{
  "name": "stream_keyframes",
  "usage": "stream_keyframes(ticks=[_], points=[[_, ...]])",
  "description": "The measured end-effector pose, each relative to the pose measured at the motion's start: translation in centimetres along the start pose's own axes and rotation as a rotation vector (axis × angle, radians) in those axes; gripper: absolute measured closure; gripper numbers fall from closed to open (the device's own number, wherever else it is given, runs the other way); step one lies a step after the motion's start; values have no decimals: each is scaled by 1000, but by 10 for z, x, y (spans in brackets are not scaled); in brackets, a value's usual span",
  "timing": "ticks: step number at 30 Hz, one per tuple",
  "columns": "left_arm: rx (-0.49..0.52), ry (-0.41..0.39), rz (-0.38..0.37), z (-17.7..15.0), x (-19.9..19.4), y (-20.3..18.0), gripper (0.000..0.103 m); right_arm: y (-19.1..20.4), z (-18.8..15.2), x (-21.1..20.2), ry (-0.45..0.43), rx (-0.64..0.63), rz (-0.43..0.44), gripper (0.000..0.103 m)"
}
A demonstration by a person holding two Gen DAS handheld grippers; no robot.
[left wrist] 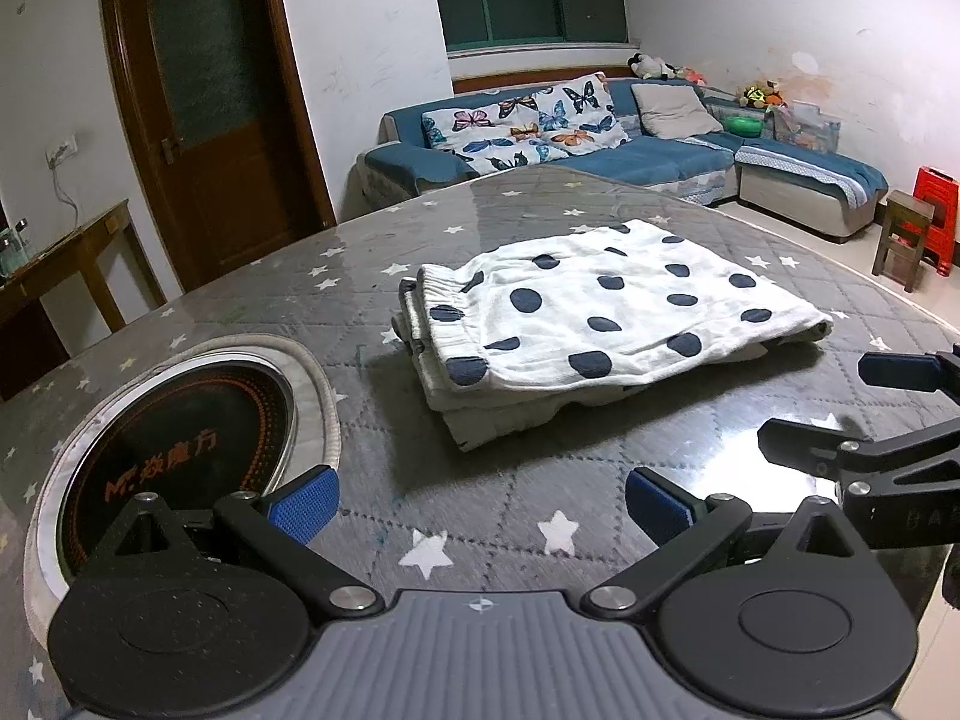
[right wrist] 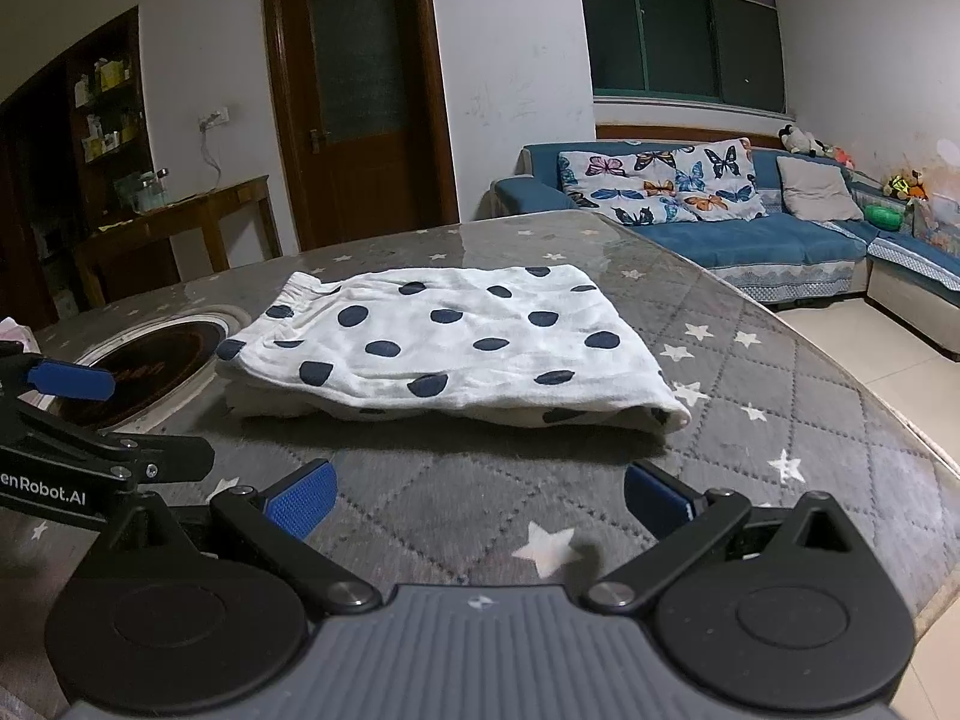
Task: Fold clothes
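Polka-dot garment (left wrist: 606, 324) folded on bench (left wrist: 480, 504), 12 o'clock of both grippers. Jaws apart, empty. Risk: regrasp of top layer drags stack, fold undone.

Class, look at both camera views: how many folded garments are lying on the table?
1. The polka-dot garment lies folded in layers on the star-patterned table, right of the round cooktop, ahead of both open grippers. Another may be tucked inside its layers.
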State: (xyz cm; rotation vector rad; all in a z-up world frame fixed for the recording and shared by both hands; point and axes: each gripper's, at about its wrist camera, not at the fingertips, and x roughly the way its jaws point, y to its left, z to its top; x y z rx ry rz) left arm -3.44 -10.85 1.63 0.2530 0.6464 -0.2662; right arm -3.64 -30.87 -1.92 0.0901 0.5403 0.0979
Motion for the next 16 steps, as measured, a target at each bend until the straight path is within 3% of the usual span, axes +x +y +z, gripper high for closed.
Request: stream_keyframes(ticks=[16], points=[[-16, -15, 7, -10, -14, 2, 0, 9, -4, -16, -13, -18, 1, 0]])
